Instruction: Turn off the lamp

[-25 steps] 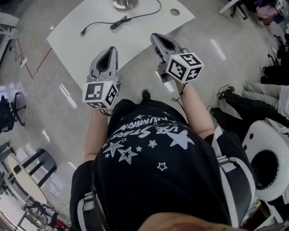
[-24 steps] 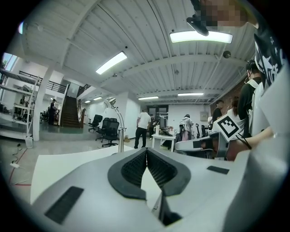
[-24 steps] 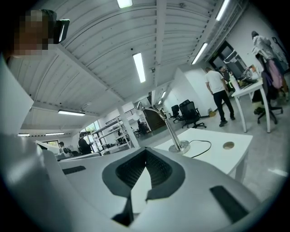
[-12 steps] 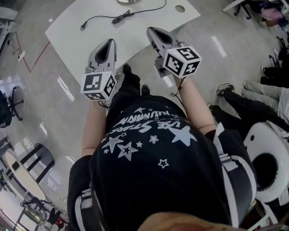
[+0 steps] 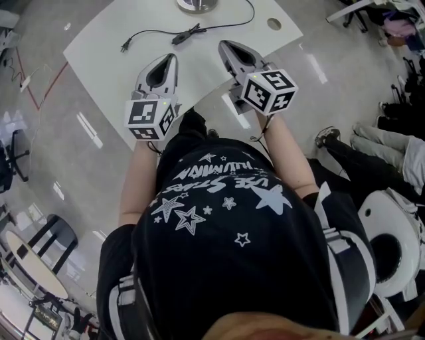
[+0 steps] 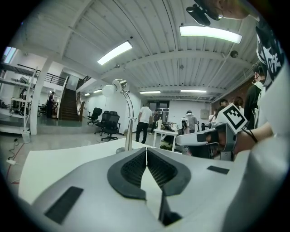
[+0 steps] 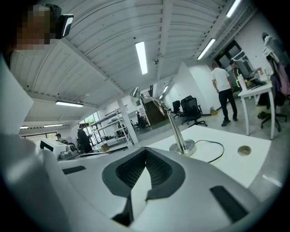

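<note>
The desk lamp stands at the far side of the white table (image 5: 106,53); only its round metal base (image 5: 197,4) shows in the head view. Its black cord runs left across the table through an inline switch (image 5: 186,32) to a loose plug (image 5: 123,46). In the left gripper view the lamp's curved neck (image 6: 130,118) rises to a bright head (image 6: 113,88). The right gripper view shows the lamp's base (image 7: 182,147) and cord (image 7: 213,153). My left gripper (image 5: 167,58) (image 6: 146,149) and right gripper (image 5: 224,45) (image 7: 146,162) hover over the table's near edge, both shut and empty.
A round cable hole (image 5: 274,24) (image 7: 244,150) sits in the table's right corner. Black office chairs (image 6: 108,124) and standing people (image 6: 144,120) are beyond the table. A seated person's legs (image 5: 372,143) and a white round unit (image 5: 392,242) lie to my right.
Both grippers moved forward and now reach over the table's near edge. The table, the cord and the lamp base have come closer in the head view. Both stay shut.
</note>
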Available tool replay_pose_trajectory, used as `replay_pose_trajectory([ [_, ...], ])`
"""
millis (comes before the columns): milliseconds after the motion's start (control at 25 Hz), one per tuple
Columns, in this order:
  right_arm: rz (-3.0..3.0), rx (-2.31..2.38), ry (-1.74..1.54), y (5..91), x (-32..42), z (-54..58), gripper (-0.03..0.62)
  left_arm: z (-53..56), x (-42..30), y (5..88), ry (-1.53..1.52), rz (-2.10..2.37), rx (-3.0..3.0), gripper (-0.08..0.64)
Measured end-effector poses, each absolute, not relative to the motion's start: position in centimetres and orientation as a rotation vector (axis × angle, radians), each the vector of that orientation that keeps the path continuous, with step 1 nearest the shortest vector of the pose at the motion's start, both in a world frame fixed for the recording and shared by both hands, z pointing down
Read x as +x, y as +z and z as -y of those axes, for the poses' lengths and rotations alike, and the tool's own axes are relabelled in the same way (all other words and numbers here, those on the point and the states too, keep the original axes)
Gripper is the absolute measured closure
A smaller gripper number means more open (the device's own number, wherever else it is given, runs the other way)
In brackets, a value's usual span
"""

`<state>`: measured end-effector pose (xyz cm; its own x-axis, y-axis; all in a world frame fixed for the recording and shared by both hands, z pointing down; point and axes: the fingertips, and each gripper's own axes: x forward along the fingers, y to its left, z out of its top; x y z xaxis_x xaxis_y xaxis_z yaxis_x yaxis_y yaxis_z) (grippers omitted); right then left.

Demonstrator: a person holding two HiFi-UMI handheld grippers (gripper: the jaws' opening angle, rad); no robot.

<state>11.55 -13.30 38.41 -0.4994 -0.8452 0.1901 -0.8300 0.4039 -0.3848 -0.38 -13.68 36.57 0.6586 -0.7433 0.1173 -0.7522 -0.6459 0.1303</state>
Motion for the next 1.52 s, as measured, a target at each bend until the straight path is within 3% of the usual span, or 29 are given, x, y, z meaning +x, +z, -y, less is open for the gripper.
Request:
replay_pose_trajectory([
  [640, -2.614, -1.584, -0.855, 42.2, 9.9, 21.1, 0.588, 21.5, 0.6, 44.2, 0.464, 1.164, 2.661, 0.545],
  [1080, -2.643, -1.561, -0.953, 45.5, 8.7, 23.5, 0.588, 23.8, 1.8, 48.3, 0.659, 1.073, 2.766, 0.385],
  [1520, -2.664, -1.546, -0.996, 46.7, 7.9, 24.0, 0.588, 24.6, 2.9, 51.8, 0.931, 0.988, 2.852, 0.357],
])
